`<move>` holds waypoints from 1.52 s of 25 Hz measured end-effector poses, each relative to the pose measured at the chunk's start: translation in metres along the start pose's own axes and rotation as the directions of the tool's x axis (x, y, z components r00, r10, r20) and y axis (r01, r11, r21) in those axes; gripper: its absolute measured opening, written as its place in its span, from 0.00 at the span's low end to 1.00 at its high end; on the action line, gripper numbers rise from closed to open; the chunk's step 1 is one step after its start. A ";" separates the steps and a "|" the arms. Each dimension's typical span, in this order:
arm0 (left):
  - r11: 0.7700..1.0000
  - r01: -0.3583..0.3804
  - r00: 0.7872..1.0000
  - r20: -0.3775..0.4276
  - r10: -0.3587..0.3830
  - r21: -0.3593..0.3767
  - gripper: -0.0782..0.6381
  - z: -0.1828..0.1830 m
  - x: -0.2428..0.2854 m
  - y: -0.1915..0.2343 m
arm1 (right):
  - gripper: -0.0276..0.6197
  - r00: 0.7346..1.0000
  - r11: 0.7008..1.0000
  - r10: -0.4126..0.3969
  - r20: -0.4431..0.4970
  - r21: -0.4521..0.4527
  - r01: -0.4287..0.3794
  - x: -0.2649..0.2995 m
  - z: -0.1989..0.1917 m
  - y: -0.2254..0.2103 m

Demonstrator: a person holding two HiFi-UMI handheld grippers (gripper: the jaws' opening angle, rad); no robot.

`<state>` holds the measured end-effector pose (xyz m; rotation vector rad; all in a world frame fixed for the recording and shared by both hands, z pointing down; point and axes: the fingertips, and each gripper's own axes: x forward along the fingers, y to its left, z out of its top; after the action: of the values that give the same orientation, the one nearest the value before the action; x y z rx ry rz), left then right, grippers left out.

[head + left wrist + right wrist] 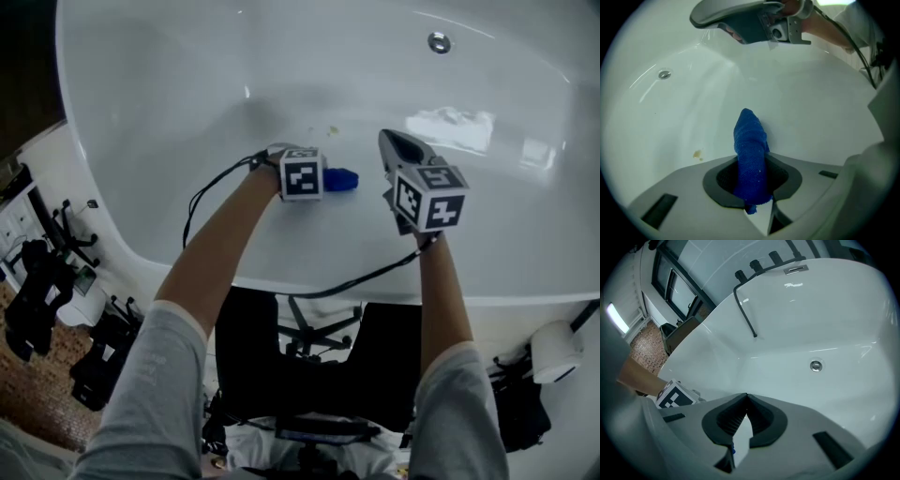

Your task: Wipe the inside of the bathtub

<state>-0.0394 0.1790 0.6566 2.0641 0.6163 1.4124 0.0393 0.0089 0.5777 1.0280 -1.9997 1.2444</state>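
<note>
Blue cloth (343,178) juts from the left gripper (326,178), held low against the white bathtub (187,84) wall for wiping. Left gripper view: jaws clamp the cloth, with a yellowish speck (697,153) near its tip. Right gripper view: the right gripper (746,397) is pressed closed on nothing and faces the drain (815,365), seemingly idle.

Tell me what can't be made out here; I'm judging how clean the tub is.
Yellowish spot, left gripper view: too small to tell stain from debris.
Blue cloth: its near end is hidden inside the left gripper; in the head view the marker cube covers most of it.
Bathtub surface under the cloth: hidden by cloth and gripper in both views.
</note>
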 end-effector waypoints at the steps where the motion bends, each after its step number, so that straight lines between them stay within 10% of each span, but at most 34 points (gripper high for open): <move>1: 1.000 -0.016 1.000 0.008 0.016 -0.014 0.24 -0.002 0.001 0.002 | 0.06 1.000 1.000 0.003 -0.001 -0.002 -0.003 0.001 -0.001 0.001; 7: 0.977 -0.212 0.956 -0.207 0.209 0.012 0.24 -0.056 0.008 0.058 | 0.06 1.000 0.999 0.016 -0.009 -0.042 -0.016 0.021 0.001 0.000; 19: 0.927 -0.370 0.860 -0.355 0.367 0.061 0.24 -0.115 0.041 0.140 | 0.06 0.998 0.997 0.057 0.010 -0.044 -0.057 0.058 0.002 0.003; 31: 0.876 -0.472 0.824 -0.303 0.479 0.100 0.26 -0.118 0.041 0.177 | 0.06 0.997 0.999 0.049 0.063 -0.020 -0.048 0.057 0.016 -0.003; 38: 0.798 -0.600 0.764 -0.263 0.589 0.046 0.26 -0.105 -0.003 0.228 | 0.06 0.995 1.000 0.025 0.094 -0.006 -0.024 0.055 0.026 -0.009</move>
<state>-0.1251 0.0284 0.8383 2.1515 -0.0053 2.0626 0.0150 -0.0339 0.6137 1.0815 -2.0911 1.2243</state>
